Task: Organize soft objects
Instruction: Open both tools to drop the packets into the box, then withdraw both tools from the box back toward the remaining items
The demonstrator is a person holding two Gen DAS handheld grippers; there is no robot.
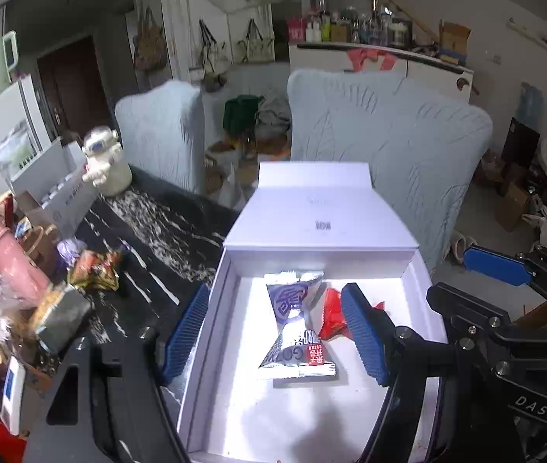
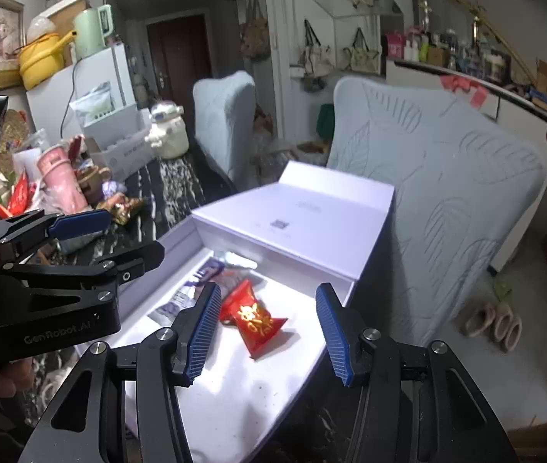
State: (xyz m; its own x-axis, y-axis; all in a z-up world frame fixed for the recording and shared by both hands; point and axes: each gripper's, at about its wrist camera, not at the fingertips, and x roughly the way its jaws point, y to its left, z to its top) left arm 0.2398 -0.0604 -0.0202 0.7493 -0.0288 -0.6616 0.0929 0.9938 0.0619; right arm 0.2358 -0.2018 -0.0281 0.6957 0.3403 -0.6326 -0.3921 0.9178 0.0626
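Closest up in the left wrist view, the left gripper is hovering over the white box with its blue pads spread wide, released, grasping nothing; the silver snack packet is lying flat on the box floor between those pads, not touching either one; a red candy packet is sitting just beside it, partly hidden behind the right-hand pad. In the right wrist view the right gripper is also hanging released over the same white box, jaws wide apart; the red candy packet is lying between them, nearer the left pad, nothing clamped on it; the silver snack packet is peeking out behind that pad. The box lid is standing open at the back; the box is resting on the dark marbled desk; a pile of wrapped snacks and a pink cup are sitting off to the left, well apart from the box; a white astronaut figure is standing at the desk's far end.
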